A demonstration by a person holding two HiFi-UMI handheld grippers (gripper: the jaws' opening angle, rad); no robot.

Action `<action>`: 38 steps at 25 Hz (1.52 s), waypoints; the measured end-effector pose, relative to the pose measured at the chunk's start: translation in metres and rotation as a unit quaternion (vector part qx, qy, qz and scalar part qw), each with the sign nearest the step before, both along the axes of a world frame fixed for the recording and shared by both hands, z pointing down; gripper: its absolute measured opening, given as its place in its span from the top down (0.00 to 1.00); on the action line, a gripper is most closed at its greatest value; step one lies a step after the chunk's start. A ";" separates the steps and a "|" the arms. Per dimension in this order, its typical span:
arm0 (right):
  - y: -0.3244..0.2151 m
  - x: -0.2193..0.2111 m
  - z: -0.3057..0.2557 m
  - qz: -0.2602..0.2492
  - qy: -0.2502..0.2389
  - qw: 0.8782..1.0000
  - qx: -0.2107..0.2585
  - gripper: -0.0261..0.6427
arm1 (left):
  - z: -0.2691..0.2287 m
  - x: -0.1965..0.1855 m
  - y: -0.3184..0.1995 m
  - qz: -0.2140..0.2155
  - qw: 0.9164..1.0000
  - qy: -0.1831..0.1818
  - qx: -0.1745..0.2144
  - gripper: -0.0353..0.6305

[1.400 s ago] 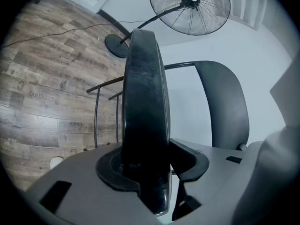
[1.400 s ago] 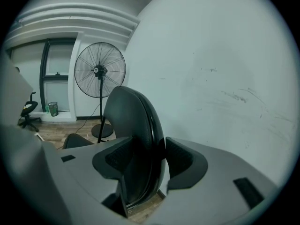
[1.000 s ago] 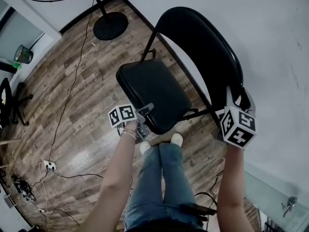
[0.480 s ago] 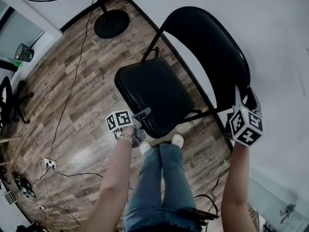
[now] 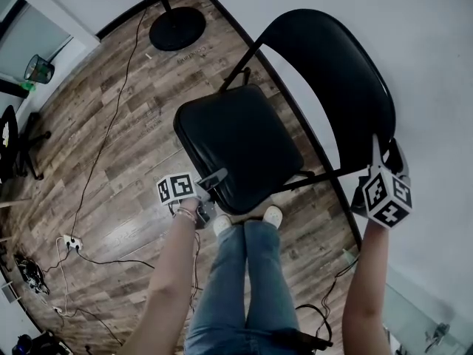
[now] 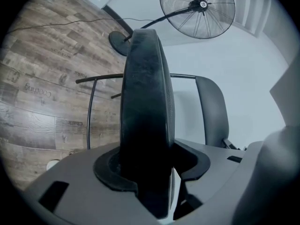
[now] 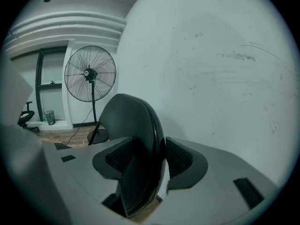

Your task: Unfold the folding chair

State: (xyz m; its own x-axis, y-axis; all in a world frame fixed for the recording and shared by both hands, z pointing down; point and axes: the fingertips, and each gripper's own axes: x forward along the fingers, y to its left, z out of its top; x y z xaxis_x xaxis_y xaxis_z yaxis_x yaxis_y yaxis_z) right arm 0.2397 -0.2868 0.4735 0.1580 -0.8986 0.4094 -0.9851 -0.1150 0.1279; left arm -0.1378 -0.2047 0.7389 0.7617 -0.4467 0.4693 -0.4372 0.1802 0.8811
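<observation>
A black folding chair stands on the wood floor, its padded seat (image 5: 236,143) swung down away from its backrest (image 5: 325,80). My left gripper (image 5: 214,177) is shut on the near front edge of the seat. In the left gripper view that seat edge (image 6: 145,102) rises straight up between the pads of the left gripper (image 6: 152,163). My right gripper (image 5: 384,157) is shut on the lower right rim of the backrest, close to the white wall. Seen from the right gripper view, the backrest rim (image 7: 131,121) fills the gap of the right gripper (image 7: 143,161).
A pedestal fan's round base (image 5: 177,28) stands beyond the chair, its head (image 6: 197,11) high behind. Cables and a power strip (image 5: 72,241) lie on the floor at left. The person's legs (image 5: 244,272) stand just under the seat. The white wall (image 5: 429,87) runs along the right.
The seat has swung lower and further from the backrest. My left gripper sank slightly left with the seat edge. My right gripper moved right and down with the backrest rim.
</observation>
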 end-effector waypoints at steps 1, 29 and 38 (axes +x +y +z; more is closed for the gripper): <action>0.000 0.001 0.002 0.000 0.000 1.000 0.003 0.64 | 0.002 -0.001 0.001 0.000 1.000 0.003 0.001 0.65; 0.007 -0.014 0.043 0.022 0.040 0.999 0.006 0.64 | 0.068 -0.057 0.032 -0.010 0.999 0.039 0.022 0.61; 0.004 -0.007 0.066 0.044 0.066 0.997 -0.007 0.65 | 0.090 -0.063 0.035 -0.007 0.998 0.048 0.037 0.59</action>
State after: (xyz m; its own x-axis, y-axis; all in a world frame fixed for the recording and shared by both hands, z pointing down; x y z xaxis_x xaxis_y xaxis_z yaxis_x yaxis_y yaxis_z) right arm 0.2326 -0.2832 0.5390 0.2883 -0.8737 0.3919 -0.9461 -0.1966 0.2575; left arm -0.2013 -0.1696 0.8291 0.7952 -0.4884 0.3593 -0.3471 0.1191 0.9302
